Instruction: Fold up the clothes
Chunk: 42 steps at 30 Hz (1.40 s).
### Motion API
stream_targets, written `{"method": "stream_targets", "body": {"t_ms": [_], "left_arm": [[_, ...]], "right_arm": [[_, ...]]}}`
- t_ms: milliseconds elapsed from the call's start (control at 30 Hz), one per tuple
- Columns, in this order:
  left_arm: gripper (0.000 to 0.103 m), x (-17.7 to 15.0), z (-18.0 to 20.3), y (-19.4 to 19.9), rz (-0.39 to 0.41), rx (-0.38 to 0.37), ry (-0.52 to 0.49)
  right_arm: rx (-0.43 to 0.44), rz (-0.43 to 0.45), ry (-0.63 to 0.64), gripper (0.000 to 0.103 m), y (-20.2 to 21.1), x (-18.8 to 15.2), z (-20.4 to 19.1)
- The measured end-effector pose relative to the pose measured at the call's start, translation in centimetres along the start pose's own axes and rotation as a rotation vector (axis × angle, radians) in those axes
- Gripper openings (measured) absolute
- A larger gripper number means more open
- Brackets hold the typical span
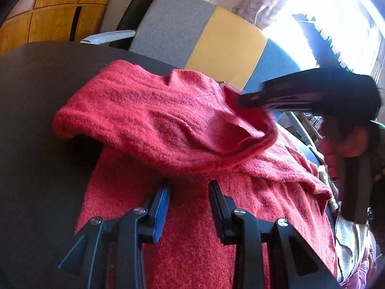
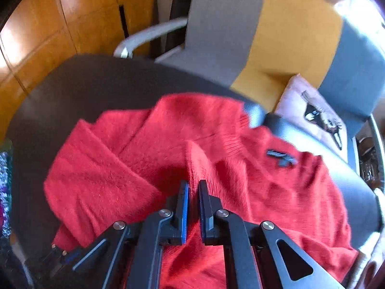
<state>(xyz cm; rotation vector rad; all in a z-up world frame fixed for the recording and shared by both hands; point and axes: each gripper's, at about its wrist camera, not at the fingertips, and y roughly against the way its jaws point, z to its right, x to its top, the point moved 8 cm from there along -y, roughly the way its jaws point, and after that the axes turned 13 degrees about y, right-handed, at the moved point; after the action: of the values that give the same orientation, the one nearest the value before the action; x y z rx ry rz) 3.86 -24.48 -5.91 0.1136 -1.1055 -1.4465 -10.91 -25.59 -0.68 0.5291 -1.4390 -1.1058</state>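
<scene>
A red fuzzy sweater (image 1: 168, 125) lies on a dark round table (image 1: 36, 96). In the left wrist view my left gripper (image 1: 189, 187) is open just above the sweater's lower part, holding nothing. My right gripper (image 1: 243, 101) comes in from the right and holds a fold of the sweater lifted over the rest. In the right wrist view my right gripper (image 2: 193, 185) is shut on a raised ridge of the red sweater (image 2: 240, 180), whose dark neck label (image 2: 280, 156) shows to the right. The left gripper's fingers (image 2: 57, 252) show at lower left.
A grey, yellow and blue armchair (image 1: 216, 38) stands behind the table, with a printed cushion (image 2: 312, 115) on its seat. Wooden cabinet doors (image 1: 48, 12) lie at the back left. A bright window (image 1: 336, 12) is at the right. The table (image 2: 84, 84) edge curves close behind the sweater.
</scene>
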Motion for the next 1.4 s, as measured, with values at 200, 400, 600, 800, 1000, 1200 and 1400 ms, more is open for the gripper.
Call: {"method": "stream_targets", "body": {"t_ms": [200, 400, 600, 800, 1000, 1200, 1400], "left_arm": [[0.032, 0.1, 0.1, -0.3, 0.004, 0.021, -0.017], [0.032, 0.0, 0.3, -0.5, 0.006, 0.045, -0.037], [0.032, 0.0, 0.6, -0.5, 0.01, 0.069, -0.056], [0.032, 0.0, 0.6, -0.7, 0.012, 0.077, -0.064], [0.032, 0.0, 0.5, -0.9, 0.012, 0.078, -0.069], [0.032, 0.0, 0.6, -0.9, 0.013, 0.077, -0.068], [0.032, 0.1, 0.6, -1.0, 0.013, 0.075, -0.066]], "right_arm": [[-0.014, 0.142, -0.118, 0.008, 5.4, -2.7, 4.3], [-0.013, 0.261, -0.251, 0.008, 10.0, -7.3, 8.5], [0.016, 0.224, -0.391, 0.008, 7.8, -14.3, 11.1], [0.145, 0.257, -0.564, 0.013, 6.4, -18.5, 12.4], [0.316, 0.355, -0.765, 0.048, 5.6, -18.4, 13.4], [0.227, 0.299, -0.734, 0.011, 5.0, -17.2, 14.2], [0.076, 0.333, -0.624, 0.008, 8.5, -18.0, 14.7]]}}
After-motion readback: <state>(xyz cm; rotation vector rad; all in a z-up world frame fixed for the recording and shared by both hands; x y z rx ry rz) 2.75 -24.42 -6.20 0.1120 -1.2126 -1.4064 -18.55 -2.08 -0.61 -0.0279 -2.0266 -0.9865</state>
